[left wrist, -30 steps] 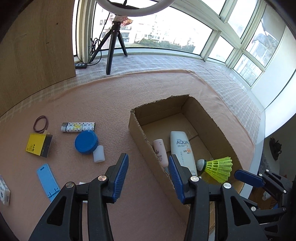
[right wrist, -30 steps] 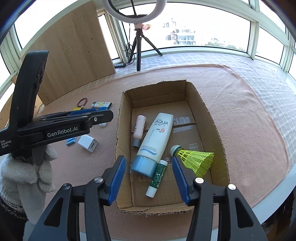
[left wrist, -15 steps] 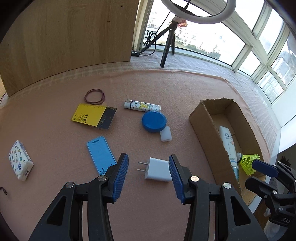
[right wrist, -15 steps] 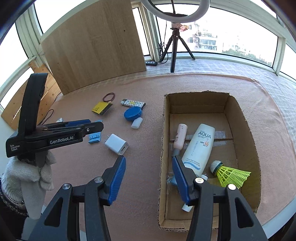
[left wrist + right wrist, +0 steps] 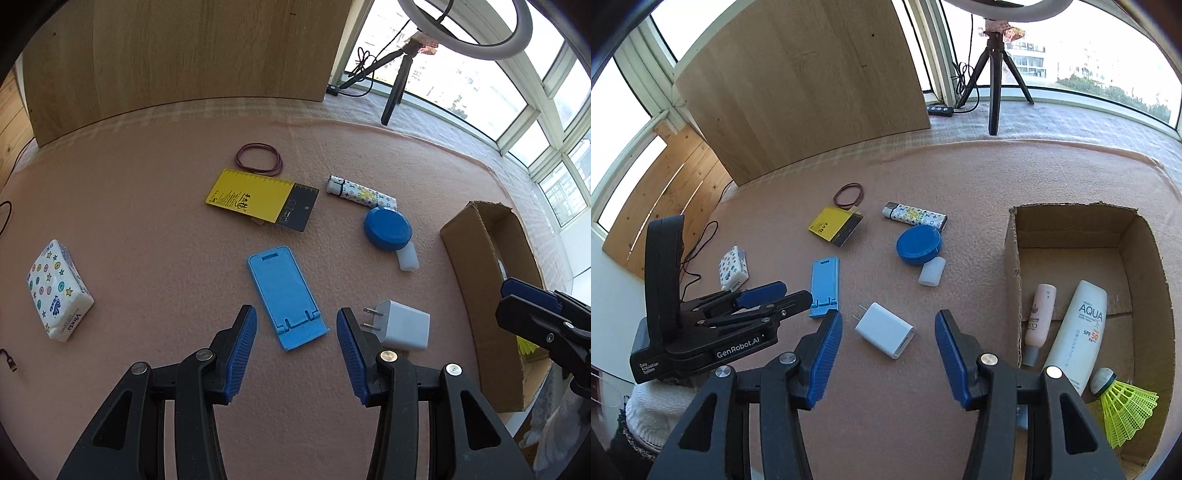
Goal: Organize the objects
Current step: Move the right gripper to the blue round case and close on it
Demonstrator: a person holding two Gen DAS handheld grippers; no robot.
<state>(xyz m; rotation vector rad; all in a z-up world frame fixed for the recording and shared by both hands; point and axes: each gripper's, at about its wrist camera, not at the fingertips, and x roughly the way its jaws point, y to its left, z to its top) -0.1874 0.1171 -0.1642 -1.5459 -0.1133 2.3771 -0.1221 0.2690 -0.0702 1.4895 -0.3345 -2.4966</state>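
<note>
My left gripper [image 5: 295,325] is open and empty, just short of a blue phone stand [image 5: 286,295] lying flat on the pink cloth. My right gripper [image 5: 888,332] is open and empty, above a white charger [image 5: 884,329]. The charger [image 5: 400,325] lies right of the stand. The cardboard box [image 5: 1015,258] at the right holds a sunscreen tube [image 5: 1078,332], a small pink bottle [image 5: 1039,317] and a yellow shuttlecock [image 5: 1123,406]. The left gripper also shows in the right wrist view [image 5: 775,295].
On the cloth lie a yellow notepad [image 5: 251,195], a rubber band [image 5: 258,158], a patterned lighter [image 5: 360,194], a blue round lid [image 5: 387,229], a small white cap [image 5: 408,258] and a tissue pack [image 5: 55,288]. A wooden board [image 5: 184,55] and a tripod [image 5: 995,74] stand behind.
Both grippers have swung left, away from the box and toward the loose objects. The left one now faces the blue stand, the right one the white charger. Both stay open.
</note>
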